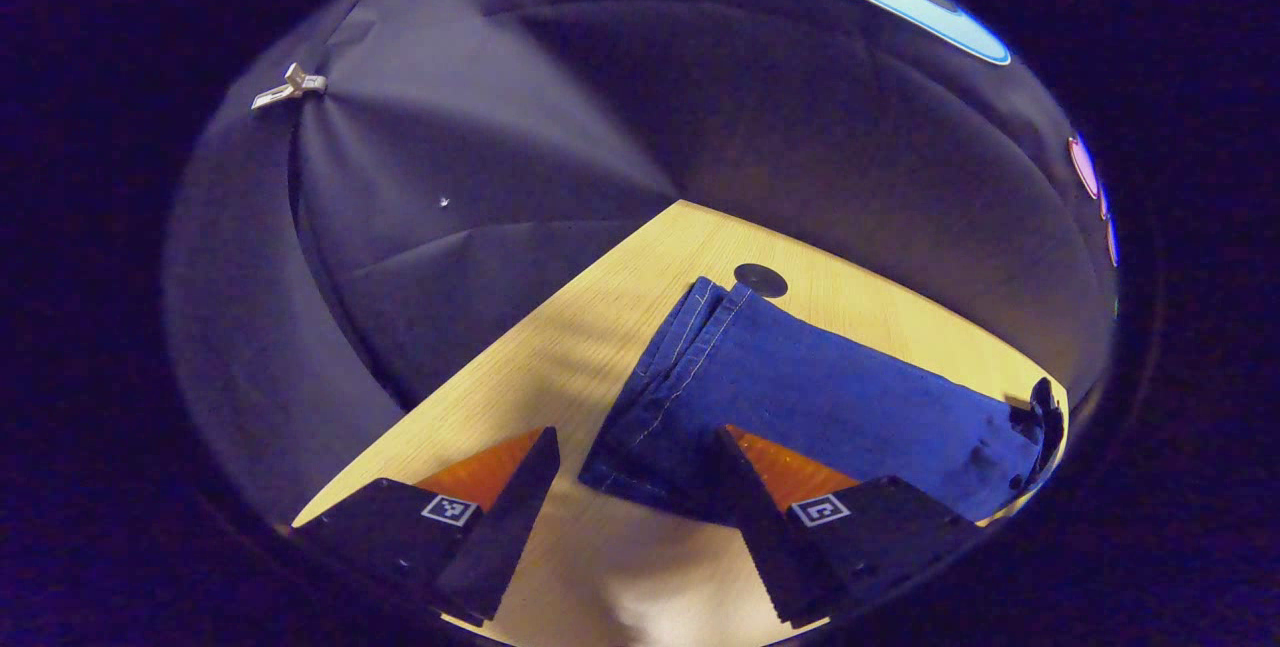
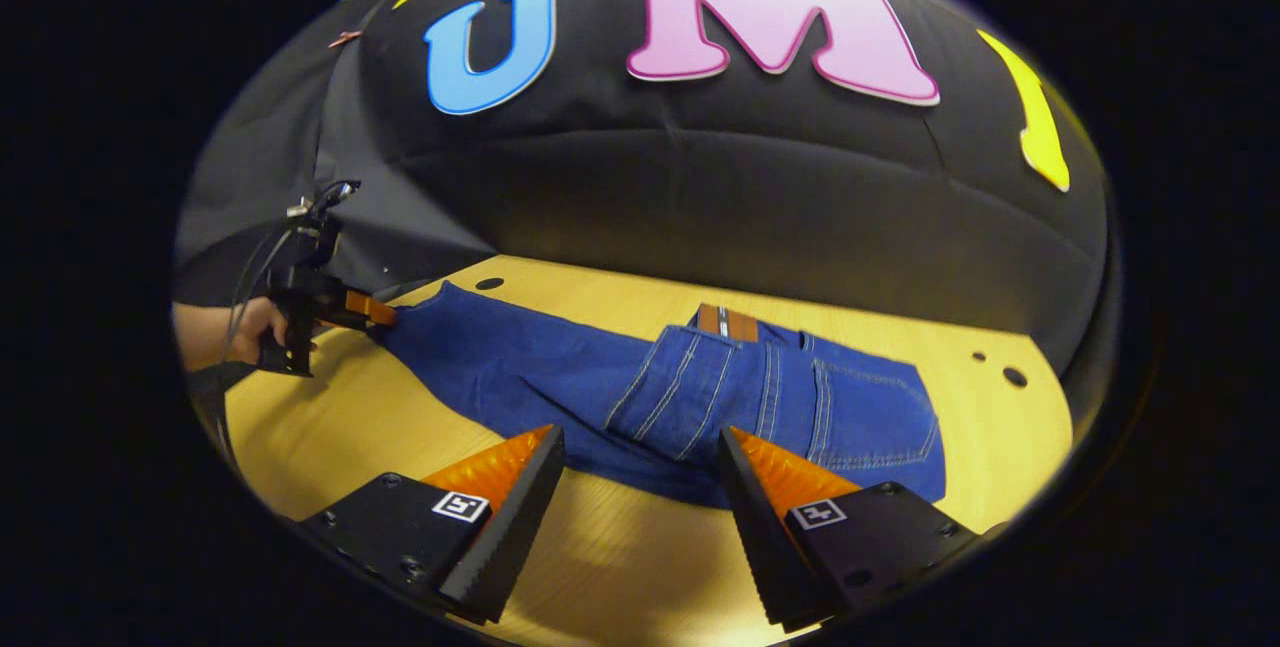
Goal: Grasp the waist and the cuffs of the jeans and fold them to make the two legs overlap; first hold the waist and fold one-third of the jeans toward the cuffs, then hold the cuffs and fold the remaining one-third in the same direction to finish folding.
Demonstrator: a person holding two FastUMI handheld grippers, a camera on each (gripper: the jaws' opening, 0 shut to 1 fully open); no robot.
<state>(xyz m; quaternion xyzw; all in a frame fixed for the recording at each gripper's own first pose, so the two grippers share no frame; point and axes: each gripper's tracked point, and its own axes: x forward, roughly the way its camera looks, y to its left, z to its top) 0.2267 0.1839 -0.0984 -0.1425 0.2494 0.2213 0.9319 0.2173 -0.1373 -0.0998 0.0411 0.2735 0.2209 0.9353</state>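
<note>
Blue jeans (image 2: 700, 397) lie flat on the wooden table (image 2: 600, 567), folded lengthwise with one leg over the other. In the right gripper view the waist (image 2: 860, 407), with a brown patch (image 2: 727, 322), is just ahead of my open right gripper (image 2: 640, 492); the near edge of the denim lies between the fingertips, which do not press on it. Off to the left, a hand holds my left gripper (image 2: 375, 311) at the cuffs. In the left gripper view the stacked cuffs (image 1: 670, 377) lie just ahead of my open left gripper (image 1: 640, 492). The right finger overlaps the cuff corner.
Black cloth walls (image 1: 480, 177) close in behind the table on both sides. A dark round hole (image 1: 760, 279) sits in the tabletop beyond the cuffs, and small holes (image 2: 1013, 376) mark the table near the waist. A cable (image 2: 250, 267) trails from the left gripper.
</note>
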